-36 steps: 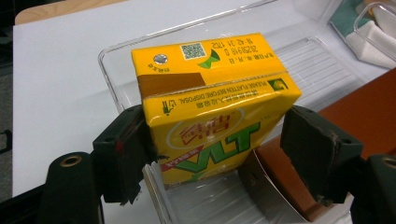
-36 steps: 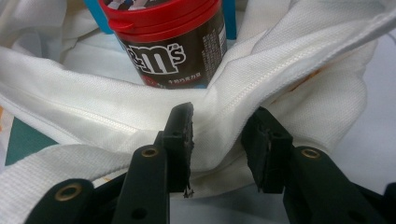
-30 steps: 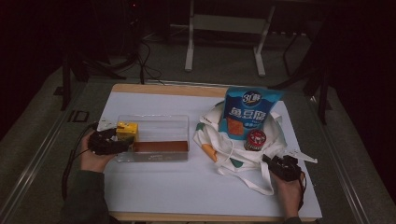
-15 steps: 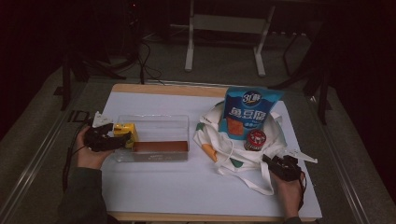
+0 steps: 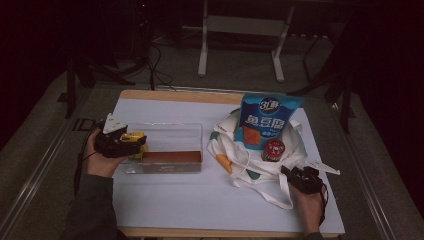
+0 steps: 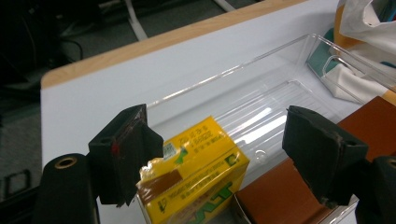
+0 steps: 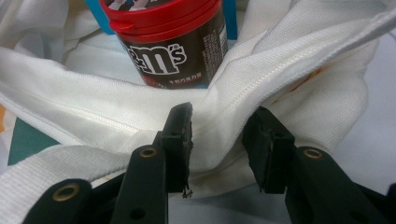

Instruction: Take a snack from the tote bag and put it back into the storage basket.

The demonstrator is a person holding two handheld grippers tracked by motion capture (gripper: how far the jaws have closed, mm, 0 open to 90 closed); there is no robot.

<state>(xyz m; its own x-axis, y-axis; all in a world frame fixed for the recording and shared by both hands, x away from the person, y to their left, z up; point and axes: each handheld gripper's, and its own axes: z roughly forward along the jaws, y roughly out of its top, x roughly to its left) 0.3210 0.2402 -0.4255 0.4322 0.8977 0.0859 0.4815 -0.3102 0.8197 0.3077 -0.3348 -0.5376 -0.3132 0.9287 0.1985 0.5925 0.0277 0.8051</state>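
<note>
Left tool, jaws spread and released, straddles the yellow carton standing in the clear bin. Right tool pinches the tote bag's rim, holding its mouth open beside the M&M's jar.

Your high view is dim: the room around the counter sinks into near black, and the white top is the one lit patch, evenly grey with soft, faint shadows. Detail there is grainy and slightly soft. Your left gripper view is brighter; the clear tray throws white glare streaks off its floor beyond the yellow box. In your right gripper view the cloth bag is sharp in weave, while the jaws nearest the lens blur.
</note>
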